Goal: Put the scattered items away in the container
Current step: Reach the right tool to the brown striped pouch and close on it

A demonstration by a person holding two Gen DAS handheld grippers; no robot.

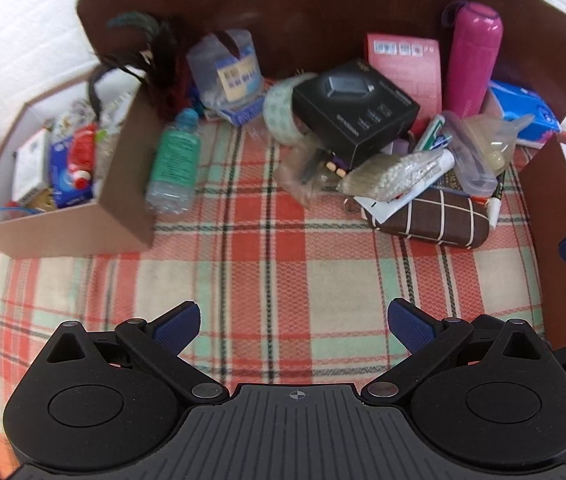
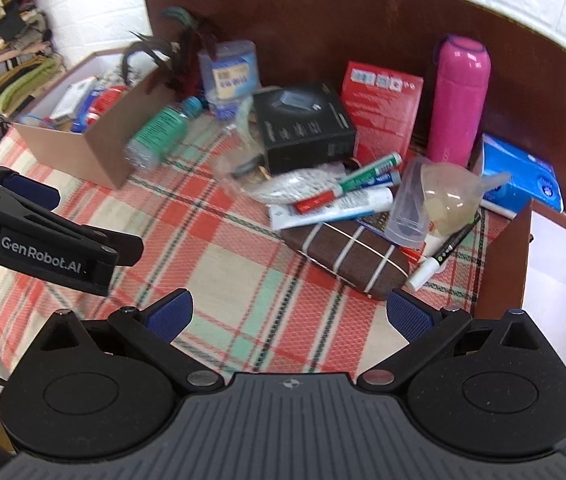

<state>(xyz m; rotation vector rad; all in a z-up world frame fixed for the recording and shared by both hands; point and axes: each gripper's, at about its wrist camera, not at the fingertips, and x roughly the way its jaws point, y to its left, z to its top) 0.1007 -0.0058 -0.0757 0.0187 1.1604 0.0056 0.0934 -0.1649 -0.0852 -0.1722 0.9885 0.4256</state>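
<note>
A cardboard box (image 1: 83, 220) (image 2: 95, 148) at the left holds several items. A green-labelled bottle (image 1: 173, 164) (image 2: 159, 134) lies against its side. A pile sits at the right: black box (image 1: 357, 114) (image 2: 303, 126), brown checked case (image 1: 435, 216) (image 2: 347, 260), pink flask (image 1: 473, 58) (image 2: 459, 100), toothpaste tubes (image 2: 339, 204), red packet (image 2: 381, 108). My left gripper (image 1: 293, 328) is open and empty above the plaid cloth; it also shows in the right wrist view (image 2: 23, 200). My right gripper (image 2: 289, 318) is open and empty, just short of the brown case.
A plaid cloth (image 1: 267, 272) covers the surface, with a brown wooden board (image 1: 323, 12) behind it. A blue tissue pack (image 2: 519, 176) lies at the far right beside a cardboard wall (image 2: 503, 264). A clear jar (image 1: 227, 68) and dark feathers (image 1: 155, 52) stand behind the box.
</note>
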